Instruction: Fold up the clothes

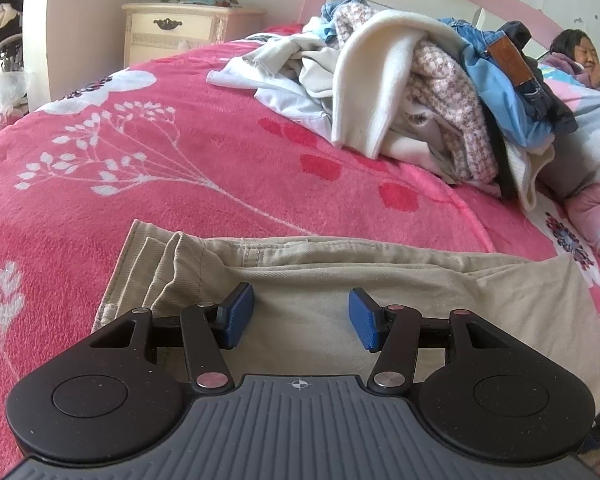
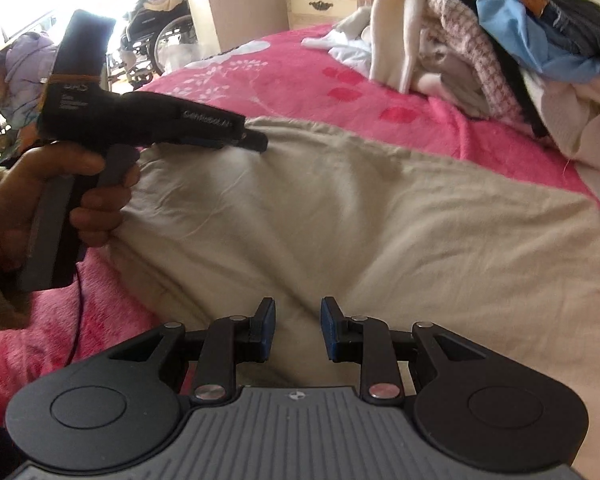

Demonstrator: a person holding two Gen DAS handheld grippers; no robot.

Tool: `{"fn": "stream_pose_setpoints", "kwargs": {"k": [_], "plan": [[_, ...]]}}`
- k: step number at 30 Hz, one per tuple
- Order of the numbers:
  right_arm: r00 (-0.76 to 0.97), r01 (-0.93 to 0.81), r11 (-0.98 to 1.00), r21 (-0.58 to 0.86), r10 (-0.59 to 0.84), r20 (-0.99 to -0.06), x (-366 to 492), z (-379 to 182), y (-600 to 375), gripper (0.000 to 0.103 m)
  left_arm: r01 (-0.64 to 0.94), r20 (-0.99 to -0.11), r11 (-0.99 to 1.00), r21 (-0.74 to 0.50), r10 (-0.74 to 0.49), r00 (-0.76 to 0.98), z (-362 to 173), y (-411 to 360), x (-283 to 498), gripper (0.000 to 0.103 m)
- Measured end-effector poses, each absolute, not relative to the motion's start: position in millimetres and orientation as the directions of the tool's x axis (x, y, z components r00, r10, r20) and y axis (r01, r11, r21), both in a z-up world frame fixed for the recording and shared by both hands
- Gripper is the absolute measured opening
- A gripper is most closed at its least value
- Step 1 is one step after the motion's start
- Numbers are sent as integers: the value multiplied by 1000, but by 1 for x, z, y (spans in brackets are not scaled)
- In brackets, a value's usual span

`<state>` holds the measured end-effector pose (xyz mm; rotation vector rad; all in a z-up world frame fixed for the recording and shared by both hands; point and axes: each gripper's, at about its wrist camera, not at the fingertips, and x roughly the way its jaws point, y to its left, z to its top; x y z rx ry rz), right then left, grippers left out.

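The left tool (image 1: 302, 316) stands with its blue pads wide apart and nothing between them, over the beige trousers (image 1: 340, 280), near their folded end. The right tool (image 2: 298, 330) has a narrower gap, also empty, above the same trousers (image 2: 360, 216). The trousers lie flat on the pink flowered bed (image 1: 160, 152) at its near edge. Farther across the bed sits a heap of unfolded clothes (image 1: 420, 92). A cream nightstand (image 1: 180, 28) stands beyond the far edge.
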<state>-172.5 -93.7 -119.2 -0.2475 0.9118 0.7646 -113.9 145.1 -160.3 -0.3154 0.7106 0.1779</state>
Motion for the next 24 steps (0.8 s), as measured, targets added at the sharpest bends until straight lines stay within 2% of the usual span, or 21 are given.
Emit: {"fn": "stream_pose_setpoints", "kwargs": {"k": [14, 18, 24], "plan": [[338, -738, 665, 113, 510, -791, -193, -108, -103, 28, -268, -658, 933, -241, 46, 752, -158, 148, -115, 53], [331, -782, 619, 76, 516, -791, -204, -107, -99, 32, -270, -657, 928, -255, 39, 753, -158, 150, -115, 53], [340, -804, 589, 79, 565, -752, -208, -97, -100, 32, -285, -653, 916, -283, 33, 757, -154, 153, -118, 54]]}}
